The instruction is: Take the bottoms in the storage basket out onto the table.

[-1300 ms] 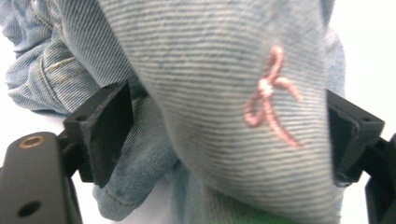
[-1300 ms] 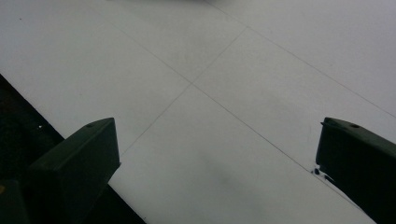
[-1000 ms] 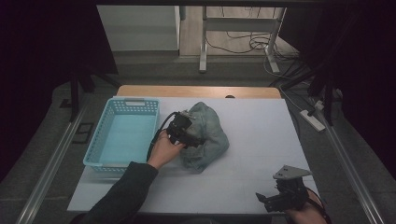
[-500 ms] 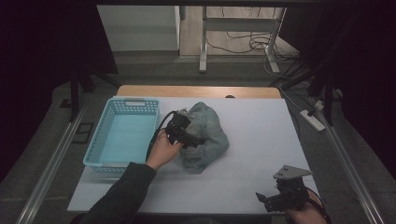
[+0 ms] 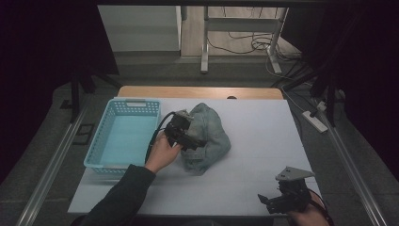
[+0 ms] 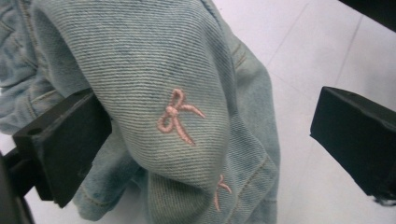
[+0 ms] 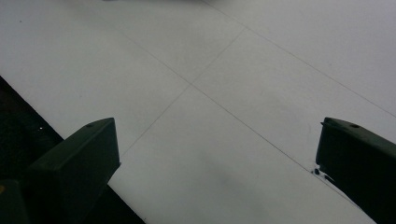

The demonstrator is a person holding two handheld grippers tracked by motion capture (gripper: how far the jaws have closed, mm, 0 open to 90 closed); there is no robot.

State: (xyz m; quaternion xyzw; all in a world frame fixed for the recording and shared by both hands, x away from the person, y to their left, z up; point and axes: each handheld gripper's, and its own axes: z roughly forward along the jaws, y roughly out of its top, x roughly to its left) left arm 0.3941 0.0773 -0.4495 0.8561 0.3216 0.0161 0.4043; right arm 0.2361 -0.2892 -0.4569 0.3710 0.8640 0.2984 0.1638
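Observation:
A crumpled light-blue denim garment (image 5: pixel 211 136) with pink embroidered bows (image 6: pixel 177 116) lies in a heap at the middle of the white table (image 5: pixel 263 127). My left gripper (image 5: pixel 192 141) rests against the heap's left side, held by a hand in a dark sleeve. Its jaws have just been opening and now stand wide. In the left gripper view (image 6: pixel 215 140) a fold of denim bulges between them, against the left jaw and well apart from the right one. My right gripper (image 5: pixel 266 201) sits at the table's front right corner, open over bare tabletop (image 7: pixel 215 158).
A turquoise plastic basket (image 5: pixel 101 155) stands at the table's left side, just left of the left hand. Its inside looks bare. Cables and metal stand legs (image 5: pixel 204 42) lie on the floor beyond the far edge. A power strip (image 5: pixel 315 121) lies off the right edge.

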